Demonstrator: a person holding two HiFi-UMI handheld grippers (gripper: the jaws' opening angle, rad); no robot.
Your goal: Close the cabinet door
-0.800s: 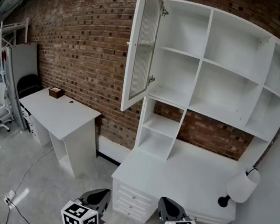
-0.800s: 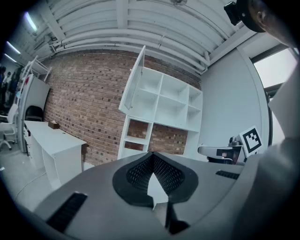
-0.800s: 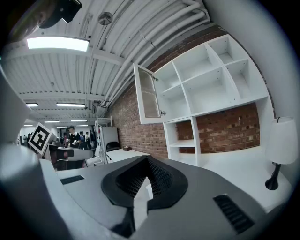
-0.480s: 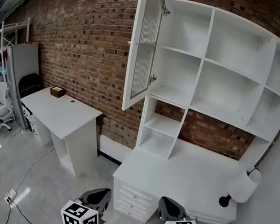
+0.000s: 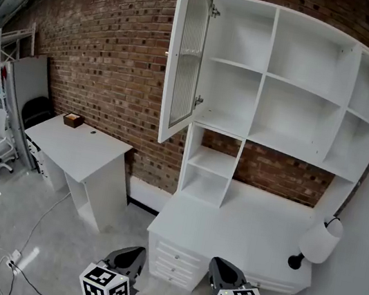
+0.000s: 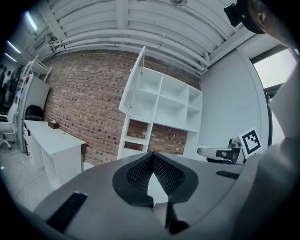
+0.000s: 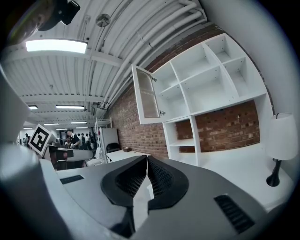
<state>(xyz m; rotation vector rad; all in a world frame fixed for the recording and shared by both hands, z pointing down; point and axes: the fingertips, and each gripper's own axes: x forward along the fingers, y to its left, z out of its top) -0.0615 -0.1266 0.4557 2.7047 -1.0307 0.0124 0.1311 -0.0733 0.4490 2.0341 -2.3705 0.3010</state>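
Observation:
The white cabinet door (image 5: 186, 56) with a ribbed glass panel stands swung open to the left of the white shelf unit (image 5: 299, 92) on the brick wall. It also shows in the left gripper view as the door (image 6: 133, 82) and in the right gripper view as the door (image 7: 147, 96). Both grippers hang low at the bottom of the head view, well short of the door. My left gripper (image 5: 130, 255) (image 6: 152, 153) is shut and holds nothing. My right gripper (image 5: 220, 267) (image 7: 146, 157) is shut too, with nothing between its jaws.
A white desk (image 5: 241, 230) with drawers (image 5: 175, 264) sits under the shelves, and a white lamp (image 5: 319, 243) stands at its right end. A second white table (image 5: 75, 149) with a small brown box (image 5: 73, 120) stands at the left. A cable (image 5: 28, 243) lies on the floor.
Only the head view has shifted slightly. The door stays open and both grippers stay where they were, shut.

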